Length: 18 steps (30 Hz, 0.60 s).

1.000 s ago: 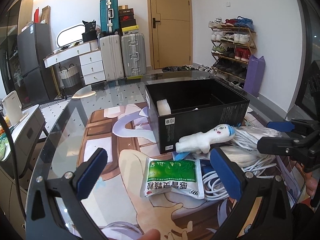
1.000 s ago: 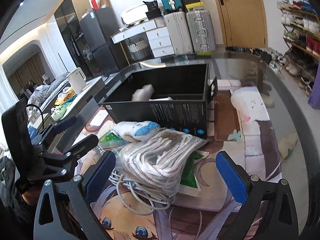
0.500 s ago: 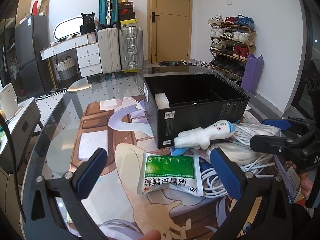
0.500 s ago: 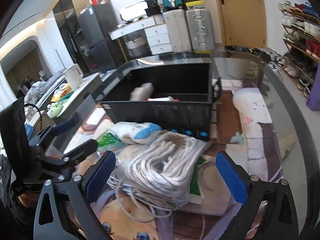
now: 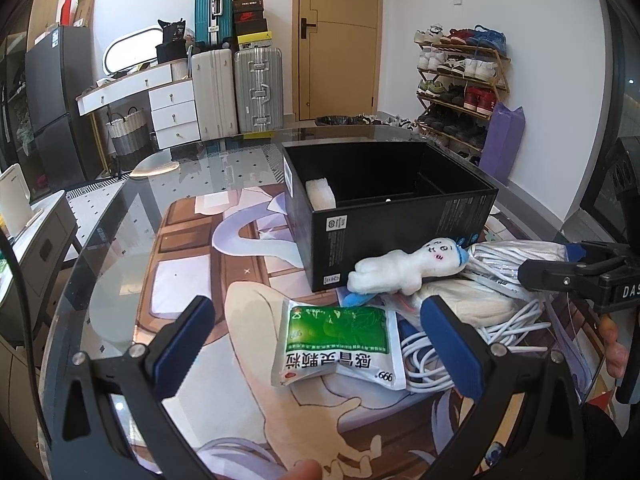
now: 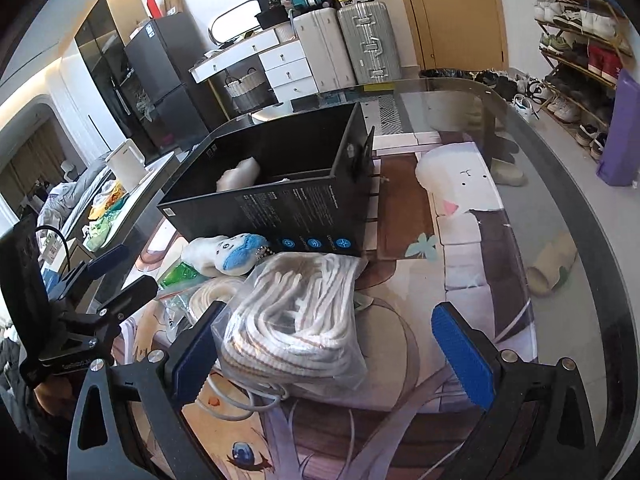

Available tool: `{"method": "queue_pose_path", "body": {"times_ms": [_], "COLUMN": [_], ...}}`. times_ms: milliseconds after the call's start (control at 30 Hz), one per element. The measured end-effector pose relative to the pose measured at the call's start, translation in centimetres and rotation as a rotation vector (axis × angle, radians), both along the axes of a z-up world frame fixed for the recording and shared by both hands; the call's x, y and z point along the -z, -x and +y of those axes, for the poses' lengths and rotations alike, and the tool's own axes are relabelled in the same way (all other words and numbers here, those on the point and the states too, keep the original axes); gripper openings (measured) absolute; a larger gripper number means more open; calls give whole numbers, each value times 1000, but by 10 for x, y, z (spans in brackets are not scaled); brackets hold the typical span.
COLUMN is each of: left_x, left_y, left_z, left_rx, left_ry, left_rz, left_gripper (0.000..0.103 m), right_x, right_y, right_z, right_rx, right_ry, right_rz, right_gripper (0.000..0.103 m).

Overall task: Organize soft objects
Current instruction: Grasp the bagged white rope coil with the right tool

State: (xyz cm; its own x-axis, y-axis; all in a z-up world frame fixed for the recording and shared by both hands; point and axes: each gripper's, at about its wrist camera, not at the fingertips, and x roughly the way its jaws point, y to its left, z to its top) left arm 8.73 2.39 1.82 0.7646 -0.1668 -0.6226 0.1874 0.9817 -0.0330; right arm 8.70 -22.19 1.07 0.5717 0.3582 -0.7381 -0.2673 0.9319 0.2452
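Both wrist views look down close — sharing the black box (image 5: 394, 208) (image 6: 276, 196).

Both tools are built alike: the left gripper (image 5: 318, 342) and the right gripper (image 6: 328, 354) are each formed of black, angular arms with triangular cut-outs, and each finger is faced with a long blue pad whose surface is finely ribbed (image 6: 464, 356). Silver round screws are set at the finger joints (image 5: 496, 350). On the side of the right gripper, seen from the left wrist view, white letters "DAS" are printed on the black body (image 5: 630, 291). A black cable is looped beside the left gripper in the right wrist view (image 6: 54, 240). Bare skin of fingers is seen at the frame edges (image 5: 614, 354).
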Motion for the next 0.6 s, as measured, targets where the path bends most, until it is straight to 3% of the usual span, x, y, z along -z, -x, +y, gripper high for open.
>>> {"method": "queue_pose_path", "body": {"times_ms": [233, 300, 400, 600], "left_x": [1, 1, 1, 3], "left_y": [-1, -1, -1, -2], "left_z": [-1, -1, -1, -2], "left_rx": [-1, 1, 2, 4], "left_ry": [0, 1, 1, -1], "left_rz": [11, 14, 17, 34], "left_gripper": [103, 103, 103, 103], "right_x": [5, 5, 6, 1], "right_y": [-8, -9, -10, -3], "right_z": [7, 10, 11, 12], "right_rx": [2, -2, -12, -43], "right_ry": [20, 22, 19, -5], "right_rz": [5, 6, 7, -15], "right_gripper": [98, 83, 71, 59]}}
